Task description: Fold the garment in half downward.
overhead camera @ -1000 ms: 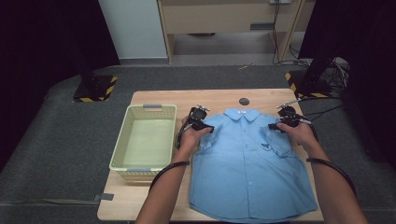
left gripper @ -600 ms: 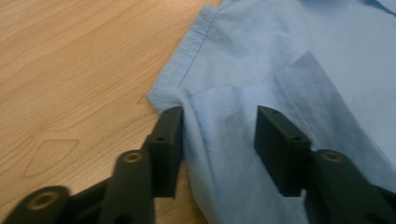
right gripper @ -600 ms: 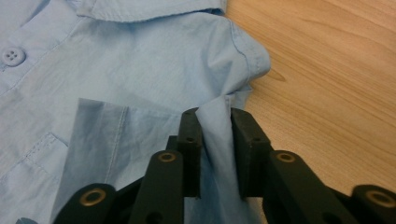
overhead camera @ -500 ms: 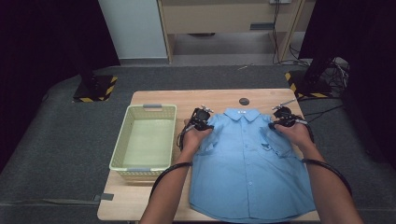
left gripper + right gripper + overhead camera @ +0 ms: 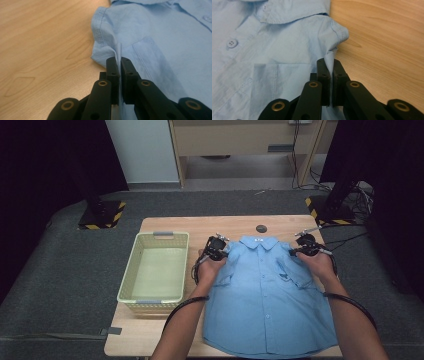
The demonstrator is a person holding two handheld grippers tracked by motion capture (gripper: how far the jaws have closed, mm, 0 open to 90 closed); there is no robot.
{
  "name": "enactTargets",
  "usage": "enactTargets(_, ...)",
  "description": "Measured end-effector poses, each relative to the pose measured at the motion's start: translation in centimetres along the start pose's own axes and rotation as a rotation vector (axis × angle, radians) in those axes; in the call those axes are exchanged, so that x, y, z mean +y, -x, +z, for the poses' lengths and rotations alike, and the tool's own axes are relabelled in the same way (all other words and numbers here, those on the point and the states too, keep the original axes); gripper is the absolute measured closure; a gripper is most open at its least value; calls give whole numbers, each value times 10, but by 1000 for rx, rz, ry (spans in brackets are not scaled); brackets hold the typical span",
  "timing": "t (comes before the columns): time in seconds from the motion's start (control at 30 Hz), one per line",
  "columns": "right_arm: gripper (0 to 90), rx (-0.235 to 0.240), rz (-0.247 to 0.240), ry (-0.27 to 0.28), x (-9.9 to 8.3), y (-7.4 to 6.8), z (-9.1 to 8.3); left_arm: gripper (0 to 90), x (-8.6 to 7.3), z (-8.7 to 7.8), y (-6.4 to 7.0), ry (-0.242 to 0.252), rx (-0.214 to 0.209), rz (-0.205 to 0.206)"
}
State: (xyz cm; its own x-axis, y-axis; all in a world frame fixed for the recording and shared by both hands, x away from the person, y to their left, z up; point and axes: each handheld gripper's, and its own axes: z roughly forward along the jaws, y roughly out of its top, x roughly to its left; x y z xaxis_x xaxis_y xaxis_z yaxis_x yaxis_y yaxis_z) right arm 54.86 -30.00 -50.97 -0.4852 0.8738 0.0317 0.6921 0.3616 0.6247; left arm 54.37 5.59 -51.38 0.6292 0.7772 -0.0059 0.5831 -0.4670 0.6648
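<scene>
Shirt (image 5: 267, 295) lies flat, front up on the worktop (image 5: 165, 225), collar away from the person – left gripper (image 5: 216, 249) and right gripper (image 5: 306, 245) each pinch a shoulder fold (fingers closed on cloth), long axis running toward the person, basket (image 5: 152, 270) beside.

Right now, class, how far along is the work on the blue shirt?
Done: the shirt lies spread, buttoned, on the table. In hand: the left gripper and right gripper each pinch a fold at its shoulders. Left: folding it; the basket holds nothing.
</scene>
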Motion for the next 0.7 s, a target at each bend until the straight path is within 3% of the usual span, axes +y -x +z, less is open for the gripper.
enactTargets(0.57,878,-4,-41,104,8,-5,-46,871,17,-34,11,94,50,17)
enactTargets(0.7,878,-12,-31,122,7,-1,-58,872,19,-41,11,112,55,23)
